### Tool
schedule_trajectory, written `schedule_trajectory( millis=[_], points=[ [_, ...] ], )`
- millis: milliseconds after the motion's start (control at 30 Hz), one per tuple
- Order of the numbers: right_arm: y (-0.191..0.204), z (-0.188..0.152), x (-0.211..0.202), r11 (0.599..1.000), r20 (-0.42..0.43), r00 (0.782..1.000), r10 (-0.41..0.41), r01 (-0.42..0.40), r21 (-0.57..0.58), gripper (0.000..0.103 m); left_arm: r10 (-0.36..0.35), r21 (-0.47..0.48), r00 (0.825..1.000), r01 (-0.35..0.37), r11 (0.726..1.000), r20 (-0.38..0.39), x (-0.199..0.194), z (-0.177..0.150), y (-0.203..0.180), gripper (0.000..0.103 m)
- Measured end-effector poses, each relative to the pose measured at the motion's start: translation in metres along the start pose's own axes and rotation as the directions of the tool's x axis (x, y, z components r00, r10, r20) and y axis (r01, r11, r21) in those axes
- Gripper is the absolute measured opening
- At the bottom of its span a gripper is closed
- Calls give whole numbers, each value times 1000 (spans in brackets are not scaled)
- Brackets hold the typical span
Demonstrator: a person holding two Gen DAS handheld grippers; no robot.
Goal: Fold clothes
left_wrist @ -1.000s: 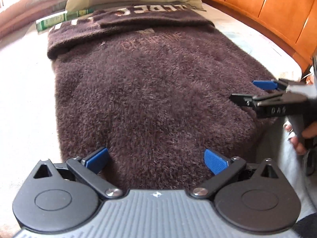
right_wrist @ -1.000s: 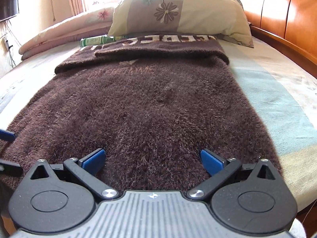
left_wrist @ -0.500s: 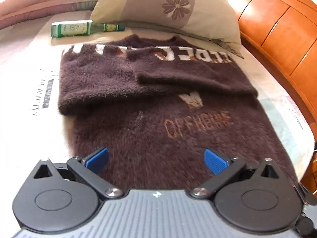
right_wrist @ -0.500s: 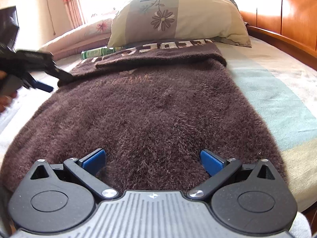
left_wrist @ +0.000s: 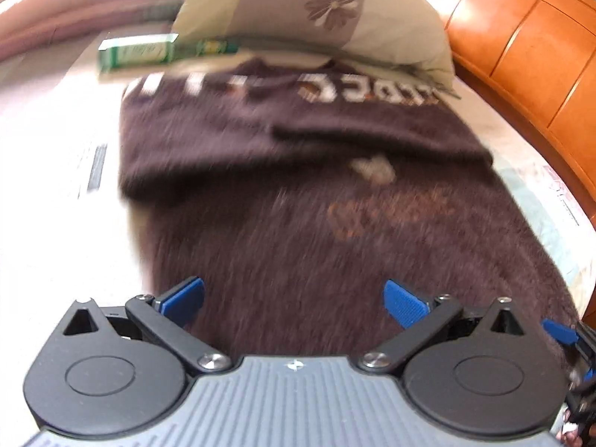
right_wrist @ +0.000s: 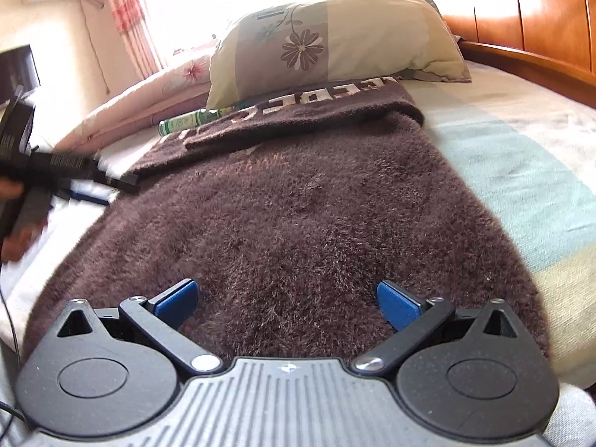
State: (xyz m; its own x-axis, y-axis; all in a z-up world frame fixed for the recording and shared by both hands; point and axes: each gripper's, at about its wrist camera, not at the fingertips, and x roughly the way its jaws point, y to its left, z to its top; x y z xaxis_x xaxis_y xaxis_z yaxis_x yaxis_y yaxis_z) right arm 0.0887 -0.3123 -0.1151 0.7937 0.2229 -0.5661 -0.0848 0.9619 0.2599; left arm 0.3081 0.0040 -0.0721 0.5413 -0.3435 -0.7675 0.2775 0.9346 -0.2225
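A fuzzy dark brown sweater (left_wrist: 298,223) (right_wrist: 298,216) lies flat on the bed, its sleeves folded across the far part, white letters showing there. My left gripper (left_wrist: 294,300) hangs open over the sweater's near left part, nothing between its blue pads; the view is blurred. My right gripper (right_wrist: 287,303) stands open above the sweater's near hem, empty. The left gripper also shows in the right wrist view as a black shape (right_wrist: 100,180) over the sweater's left edge, held by a hand. The right gripper's blue tip (left_wrist: 558,331) peeks in at the left wrist view's lower right.
A flowered pillow (right_wrist: 327,44) and a green bottle (right_wrist: 190,121) (left_wrist: 138,52) lie past the sweater's far end. An orange wooden headboard (left_wrist: 529,48) runs along the right. Folded pink bedding (right_wrist: 149,100) sits at the far left. Pale striped sheet (right_wrist: 521,171) lies right of the sweater.
My left gripper rose and travelled forward along the sweater's left side, away from the near hem. The right gripper lifted and tilted slightly. Both stayed open.
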Motion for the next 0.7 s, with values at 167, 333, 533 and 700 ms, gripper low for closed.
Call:
schedule_trajectory(
  millis=[167, 333, 533, 700],
  points=[
    [1, -1, 0, 1000, -6, 1000, -9, 9, -19, 103, -41, -63, 999, 41, 997, 10, 28, 36, 3, 102],
    [-2, 0, 0, 1000, -4, 1000, 10, -10, -1, 103, -83, -221, 996, 90, 971, 39, 51, 41, 43, 102],
    [-2, 0, 1, 1000, -7, 1000, 9, -9, -9, 103, -137, -340, 984, 167, 925, 112, 23, 18, 77, 102],
    [0, 0, 2, 1000, -7, 1000, 1, -1, -16, 103, -1, -308, 996, 29, 951, 89, -7, 19, 60, 102]
  ],
)
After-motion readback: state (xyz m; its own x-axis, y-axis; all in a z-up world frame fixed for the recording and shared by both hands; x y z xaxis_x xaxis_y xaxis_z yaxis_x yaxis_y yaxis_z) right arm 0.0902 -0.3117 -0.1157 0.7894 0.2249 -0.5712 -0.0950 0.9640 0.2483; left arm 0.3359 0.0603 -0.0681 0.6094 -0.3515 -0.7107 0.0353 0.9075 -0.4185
